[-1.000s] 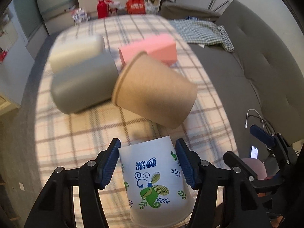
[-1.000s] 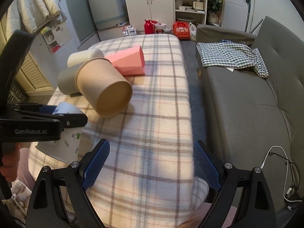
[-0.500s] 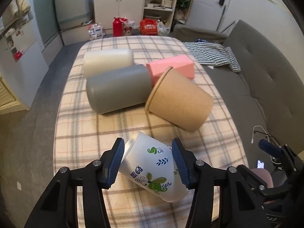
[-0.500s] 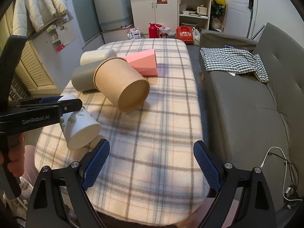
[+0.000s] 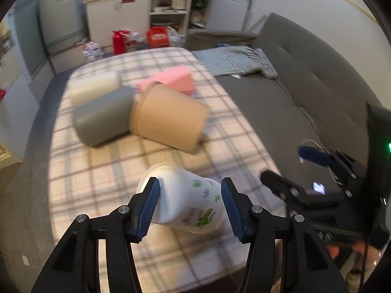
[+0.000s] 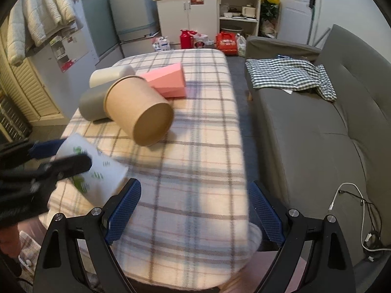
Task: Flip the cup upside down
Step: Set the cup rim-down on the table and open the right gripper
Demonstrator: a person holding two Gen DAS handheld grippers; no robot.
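A white paper cup with green leaf print (image 5: pixel 190 200) is held in my left gripper (image 5: pixel 190 205), tilted on its side above the near edge of the plaid-covered table (image 5: pixel 102 171). The blue pads press both its sides. In the right wrist view the cup (image 6: pixel 97 171) shows at the left, blurred, with the left gripper's fingers around it. My right gripper (image 6: pixel 195 210) is open and empty over the table's near edge, to the right of the cup.
A brown paper tub (image 6: pixel 139 112) lies on its side mid-table, beside a grey cylinder (image 6: pixel 92 105), a cream cylinder (image 6: pixel 110 75) and a pink box (image 6: pixel 168 83). A grey sofa (image 6: pixel 317 134) with a checked cloth (image 6: pixel 288 75) stands to the right.
My left gripper has turned the cup from upright through a tilt to lying nearly sideways. The right gripper has stayed open and shifted slightly.
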